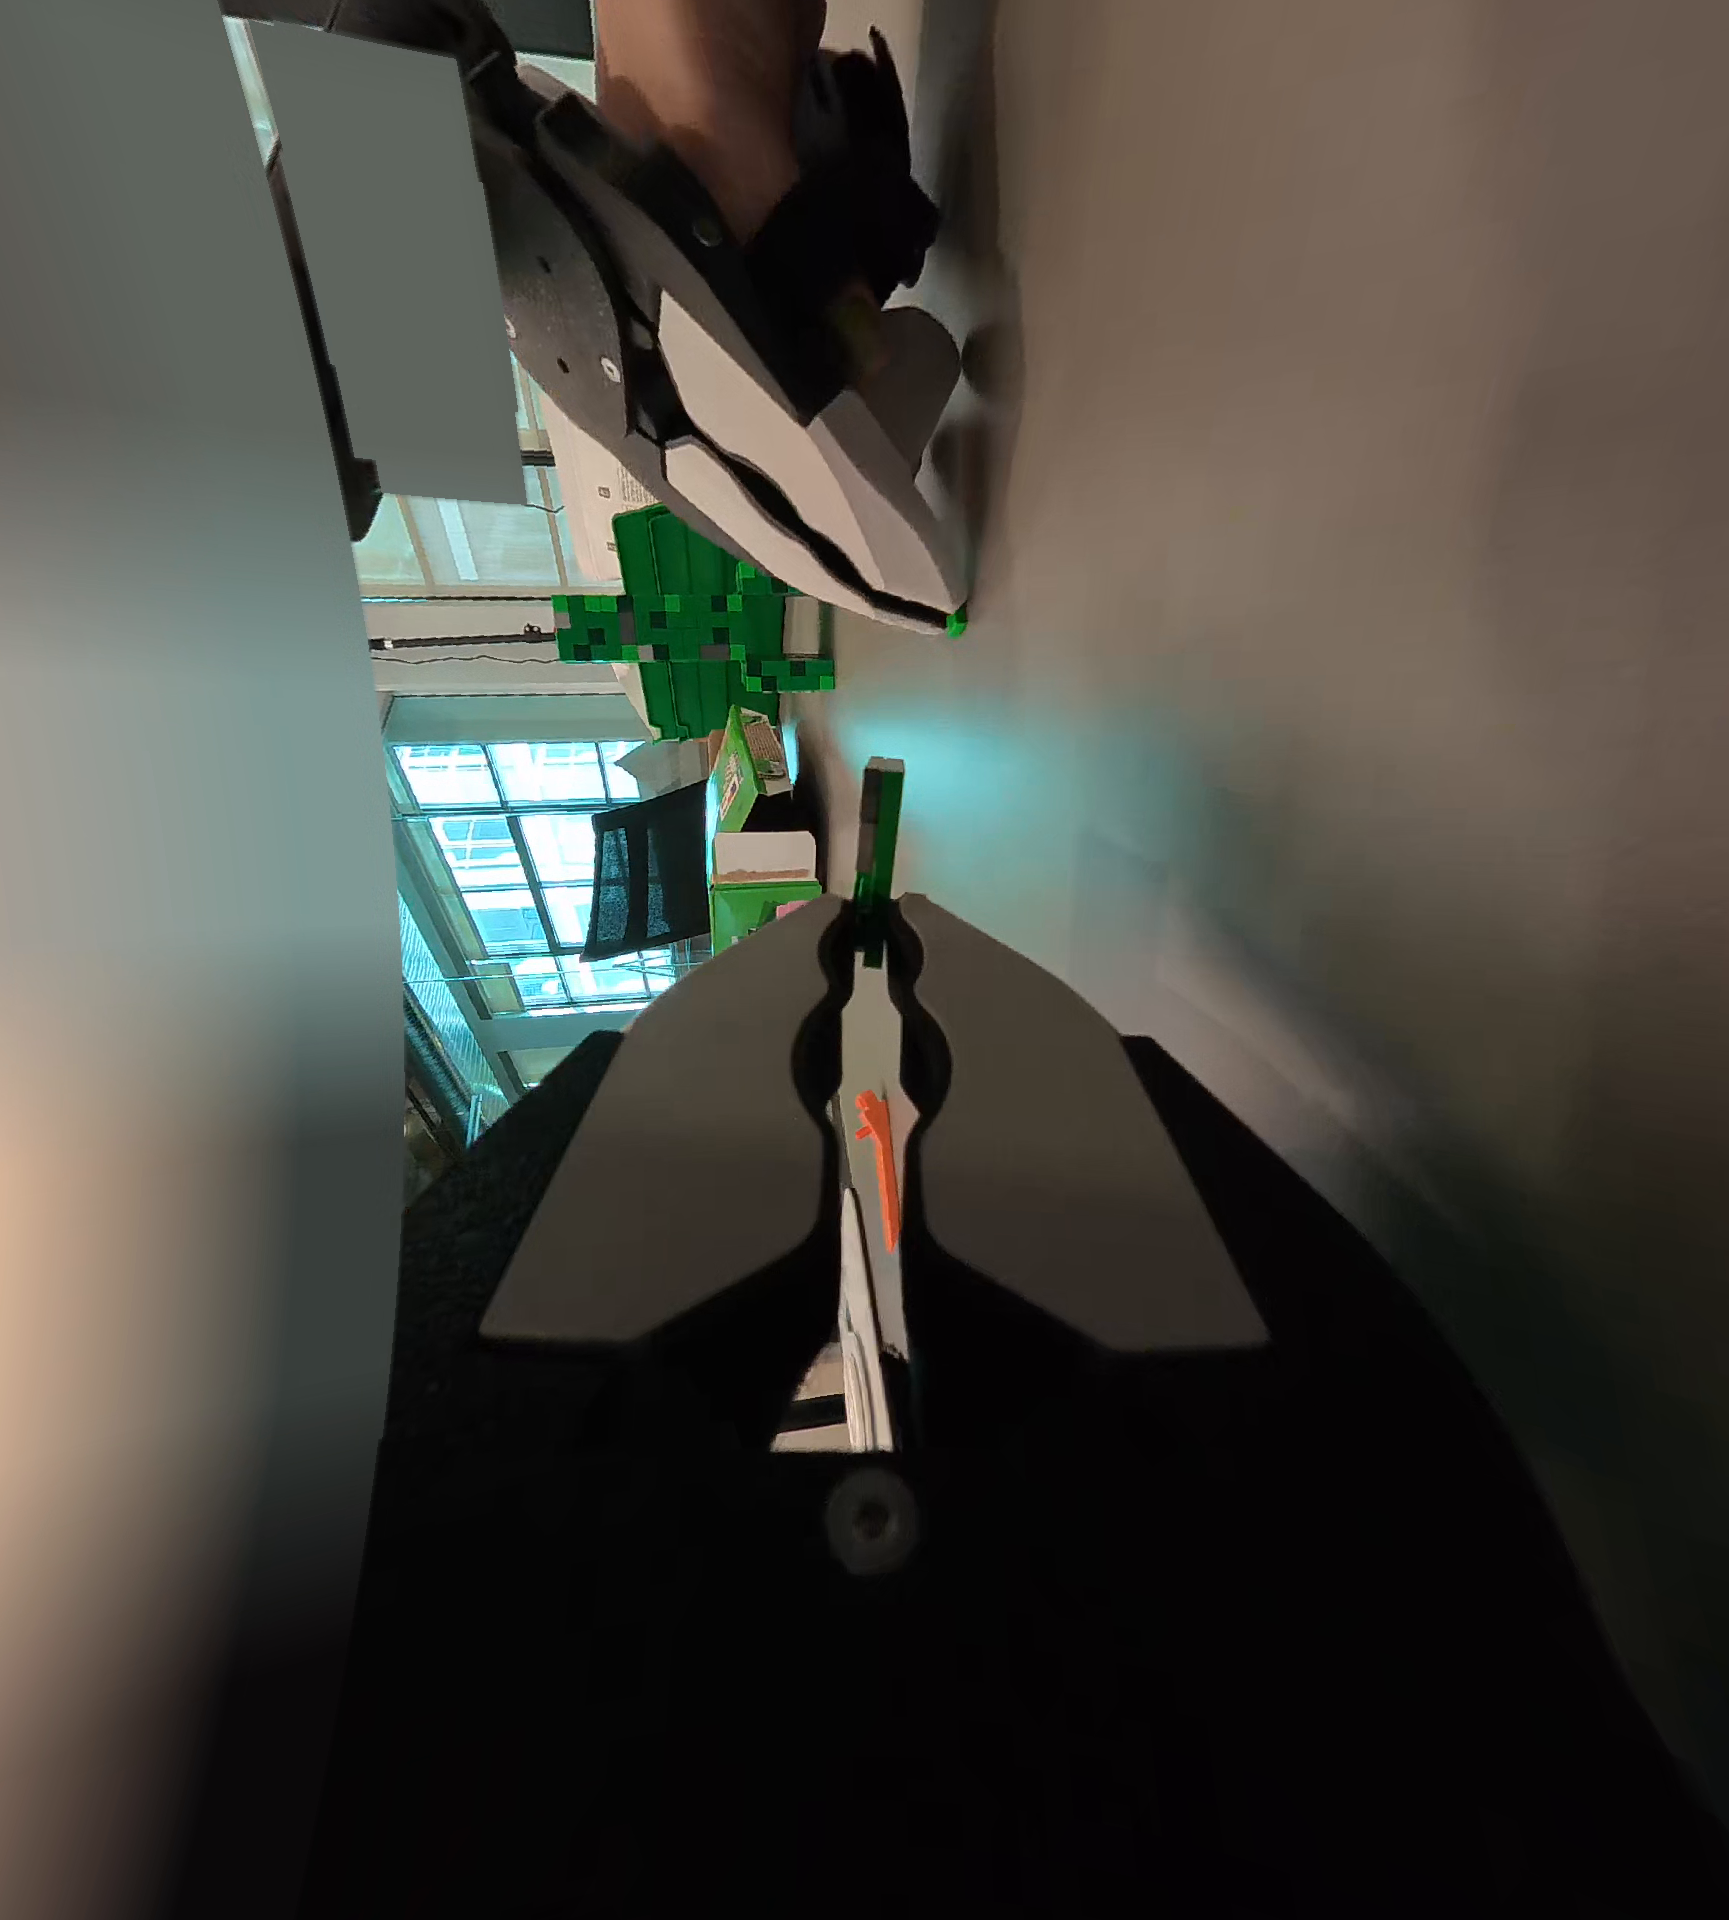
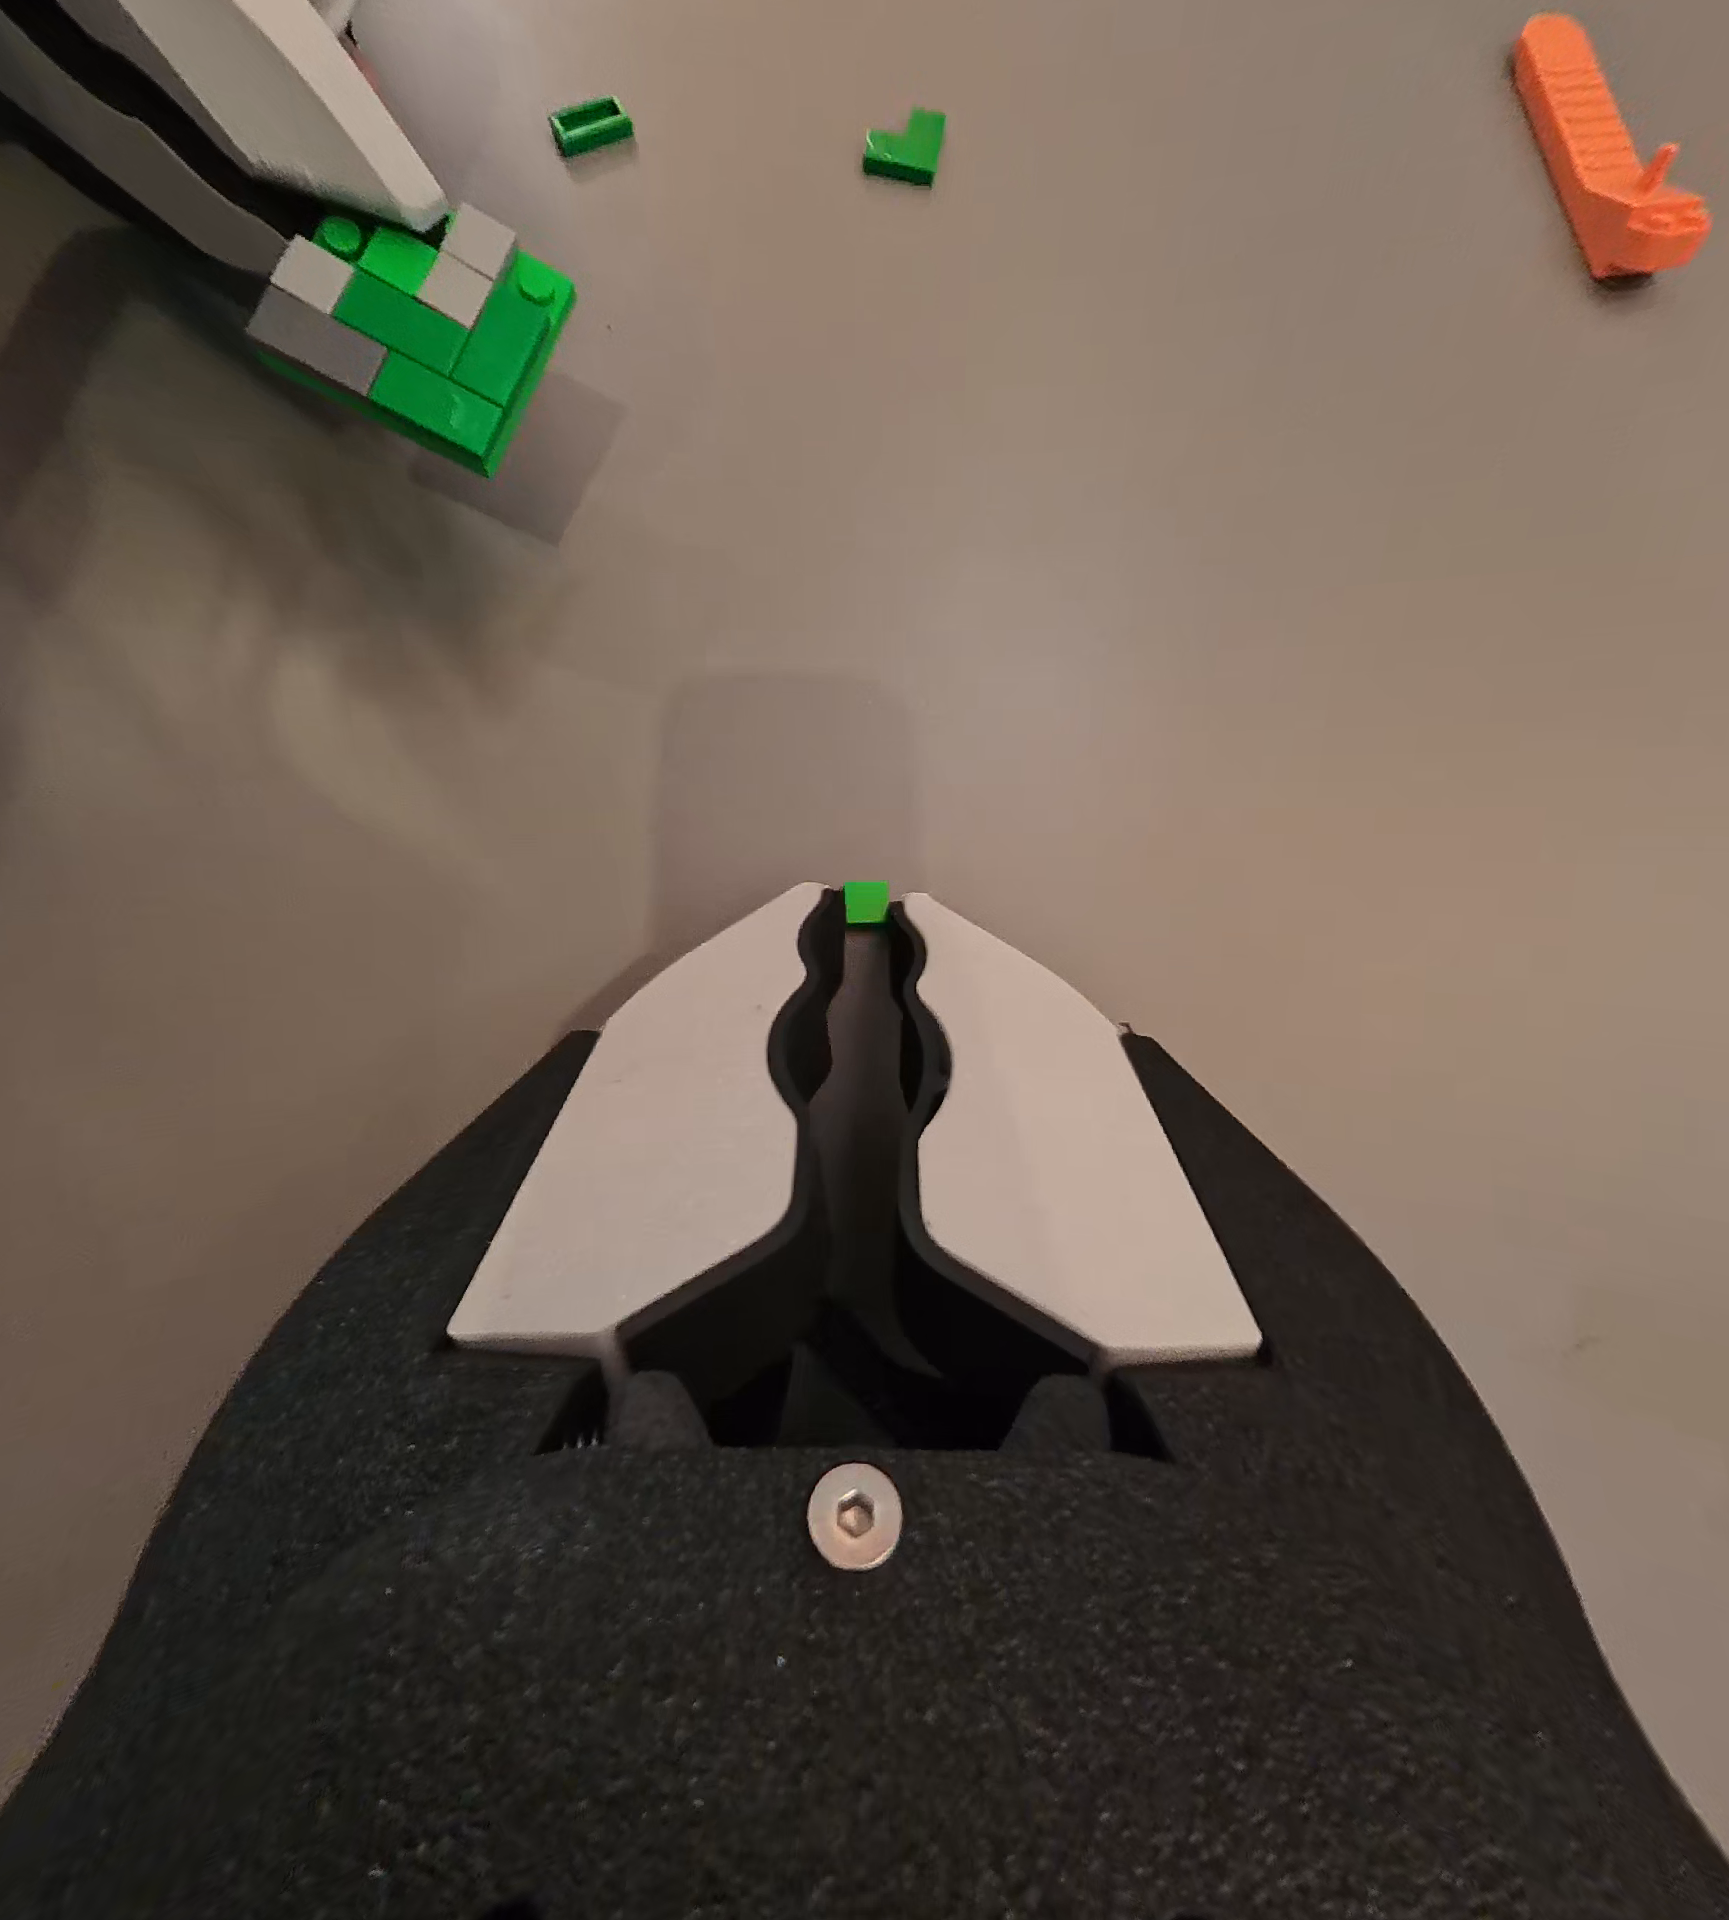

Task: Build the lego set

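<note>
My left gripper [image 1: 872,914] is shut on the edge of a flat green and grey Lego assembly [image 1: 881,821], seen edge-on in the left wrist view. In the right wrist view the same assembly [image 2: 413,332] shows its tiled top, held above the table by the left gripper [image 2: 361,223] at the upper left. My right gripper [image 2: 865,891] is shut on a small green piece [image 2: 865,906] at its fingertips, just above the grey table [image 2: 1151,623]. In the left wrist view the right gripper [image 1: 943,613] stands against the table with the green piece [image 1: 956,623] at its tip.
A green hollow-sided piece [image 2: 592,125], a green L-shaped tile [image 2: 907,145] and an orange brick separator [image 2: 1598,156] lie on the table beyond my right gripper. A built green blocky figure [image 1: 673,623] and green boxes [image 1: 751,769] stand at the table's far end. One gripper's finger ends stand about 10 cm off the other's. My left tips are roughly 12 cm from the green L-shaped tile [image 2: 907,145].
</note>
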Tool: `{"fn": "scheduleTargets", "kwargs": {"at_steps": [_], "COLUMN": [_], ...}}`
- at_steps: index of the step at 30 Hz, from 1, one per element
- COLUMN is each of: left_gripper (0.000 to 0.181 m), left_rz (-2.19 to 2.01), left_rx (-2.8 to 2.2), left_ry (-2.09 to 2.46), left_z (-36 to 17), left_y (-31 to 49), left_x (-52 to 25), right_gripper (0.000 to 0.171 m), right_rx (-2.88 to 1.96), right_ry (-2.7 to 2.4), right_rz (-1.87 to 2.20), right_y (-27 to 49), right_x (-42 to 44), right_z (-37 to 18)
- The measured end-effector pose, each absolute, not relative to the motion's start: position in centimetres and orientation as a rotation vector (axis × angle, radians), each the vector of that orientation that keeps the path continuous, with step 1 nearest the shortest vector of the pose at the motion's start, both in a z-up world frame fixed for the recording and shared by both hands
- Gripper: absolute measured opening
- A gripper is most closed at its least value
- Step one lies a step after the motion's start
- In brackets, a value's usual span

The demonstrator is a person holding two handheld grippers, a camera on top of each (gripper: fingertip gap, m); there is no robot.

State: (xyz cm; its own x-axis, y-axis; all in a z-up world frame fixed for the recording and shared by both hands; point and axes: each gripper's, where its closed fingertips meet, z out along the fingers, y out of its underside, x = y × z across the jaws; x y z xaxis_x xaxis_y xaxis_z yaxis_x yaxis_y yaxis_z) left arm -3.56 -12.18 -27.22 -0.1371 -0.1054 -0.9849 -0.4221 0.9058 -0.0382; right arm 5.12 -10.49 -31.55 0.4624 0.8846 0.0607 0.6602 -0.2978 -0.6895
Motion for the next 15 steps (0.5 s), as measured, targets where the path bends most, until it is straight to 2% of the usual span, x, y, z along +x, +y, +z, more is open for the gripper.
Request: {"fn": "scheduleTargets", "kwargs": {"at_steps": [9, 15], "left_gripper": [0.004, 0.006], "left_rz": [0.268, 0.262], "left_rx": [-0.364, -0.295], "left_ry": [1.693, 1.682], "left_z": [-26.9, -26.4], "left_y": [-13.0, -14.3], "left_x": [-3.6, -3.3], "right_gripper": [0.007, 0.007], "right_rx": [-1.966, -1.597], "right_ry": [-1.387, -1.628], "right_rz": [0.579, 0.963], "right_y": [-10.8, -13.5], "right_x": [4.2, -1.4], "right_z": [-31.1, -26.5]}}
